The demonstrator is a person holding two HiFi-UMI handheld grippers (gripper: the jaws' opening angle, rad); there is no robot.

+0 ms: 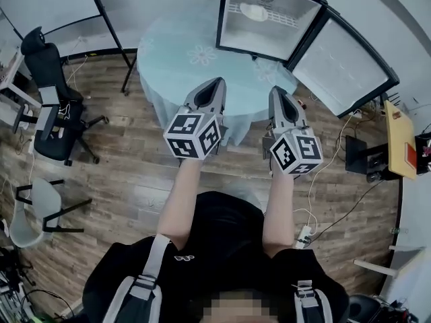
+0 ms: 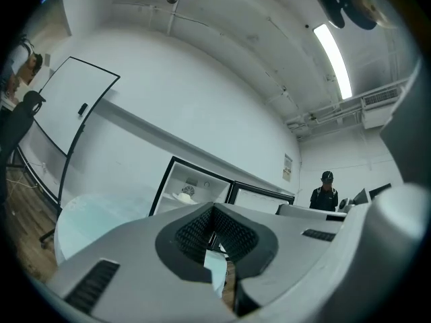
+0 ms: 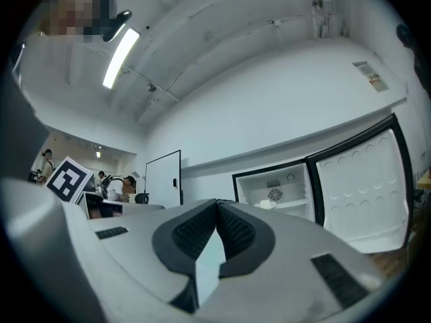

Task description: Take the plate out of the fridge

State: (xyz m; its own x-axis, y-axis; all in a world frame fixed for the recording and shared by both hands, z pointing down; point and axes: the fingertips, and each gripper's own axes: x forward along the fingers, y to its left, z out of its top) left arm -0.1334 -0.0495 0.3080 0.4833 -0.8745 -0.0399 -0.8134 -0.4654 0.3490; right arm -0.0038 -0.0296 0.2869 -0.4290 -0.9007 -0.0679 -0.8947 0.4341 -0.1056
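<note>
Both bare forearms reach straight ahead from the body toward 12 o'clock, roughly parallel and a little apart; each carries its tool level with the marker cube nearest the person. The left gripper [image 1: 217,81] points up the head view over the near edge of the round surface [image 1: 161,52], which is covered with a pale blue cloth; its fingers [image 2: 202,229] are pressed together at the tips with nothing between them. The right gripper [image 1: 276,89] sits beside it at about 3 o'clock from the left one, also over the surface's near edge; its fingers [image 3: 232,231] are likewise closed tip to tip and empty. The fridge [image 1: 269,36] stands on the far side of the surface at 12 to 1 o'clock from the grippers, its door [image 1: 340,69] swung wide to 2 o'clock; the plate [image 1: 254,12] rests on the upper wire shelf inside, well apart from both grippers. A black office chair [image 1: 50,93] stands on the wood floor [image 1: 128,173] at 9 o'clock.
</note>
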